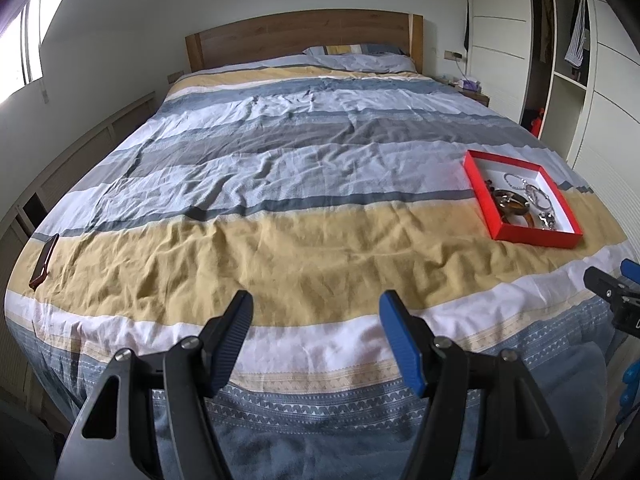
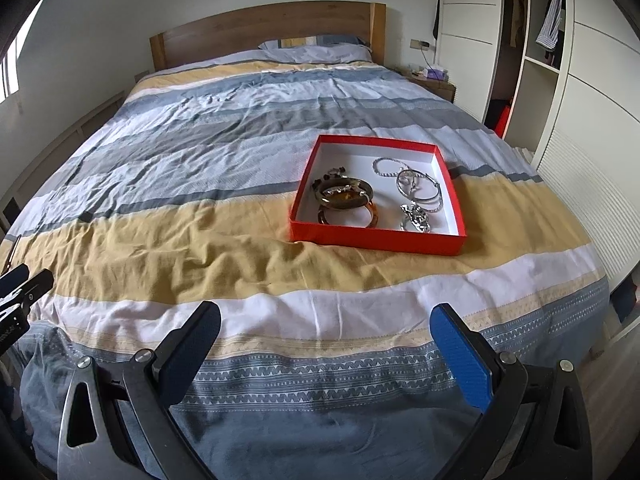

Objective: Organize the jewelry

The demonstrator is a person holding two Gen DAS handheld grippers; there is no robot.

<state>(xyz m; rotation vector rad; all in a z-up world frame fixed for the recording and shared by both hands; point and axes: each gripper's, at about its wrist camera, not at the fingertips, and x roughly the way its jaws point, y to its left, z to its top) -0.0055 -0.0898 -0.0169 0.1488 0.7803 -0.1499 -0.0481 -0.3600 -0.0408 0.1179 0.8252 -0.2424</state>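
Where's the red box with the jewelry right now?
The red box sits on the bed's yellow stripe, ahead of the right hand-held gripper, near the wardrobe-side edge.

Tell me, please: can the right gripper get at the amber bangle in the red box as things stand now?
Probably yes. The right gripper is open and empty, and only bare bedspread lies between it and the red box. The box has no lid, and the amber bangle lies near its front wall.

Soft daylight came from the window (image 1: pixel 24 32) at ten o'clock, blown out to white glare. The bedspread (image 1: pixel 280 184) was evenly lit, shadows faint. Fisheye bending curved the edges (corners vignetted black); both views looked slightly soft overall.
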